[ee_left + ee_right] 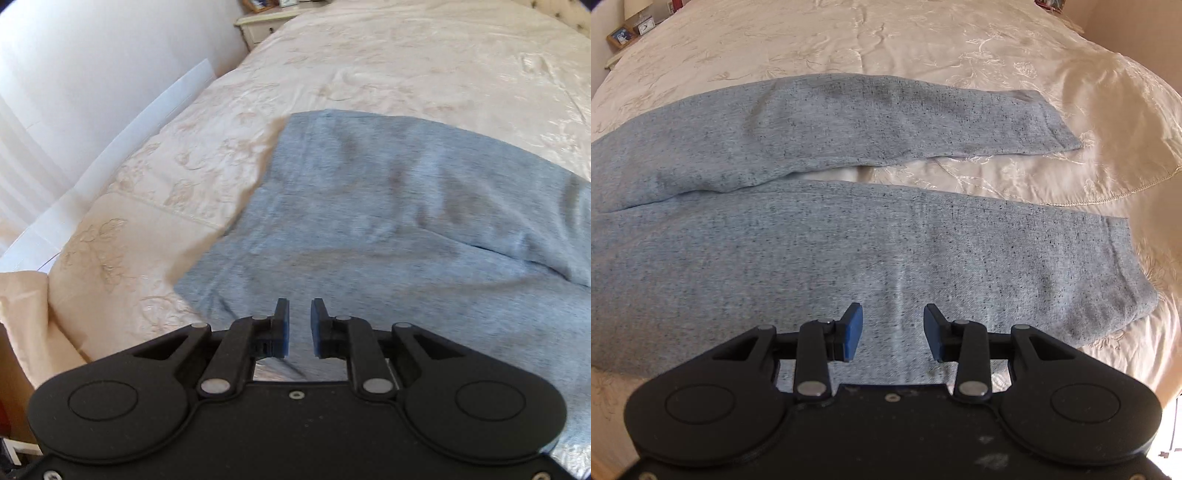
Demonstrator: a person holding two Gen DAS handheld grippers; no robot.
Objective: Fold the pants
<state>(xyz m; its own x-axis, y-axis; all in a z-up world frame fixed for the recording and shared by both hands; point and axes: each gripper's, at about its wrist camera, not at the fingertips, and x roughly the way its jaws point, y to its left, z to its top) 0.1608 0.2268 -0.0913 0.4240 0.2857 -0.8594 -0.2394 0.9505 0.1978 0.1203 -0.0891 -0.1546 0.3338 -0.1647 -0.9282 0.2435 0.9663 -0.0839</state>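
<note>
Grey marl pants [812,251] lie spread flat on a cream bedspread [886,40], both legs pointing right with a narrow gap between them. The far leg [886,114] ends at a hem on the right; the near leg [960,258] ends at a hem further right. In the left wrist view the waist end of the pants [369,203] shows. My left gripper [300,325] hovers over the near waist area, jaws a small gap apart and empty. My right gripper [893,332] hovers over the near leg, open and empty.
The bed's left edge [74,280] drops beside a white wall and a white panel [122,136]. A cream nightstand [262,26] stands at the far left, with a framed photo [622,36] and a small clock on it. The bedspread folds over at the right edge [1126,147].
</note>
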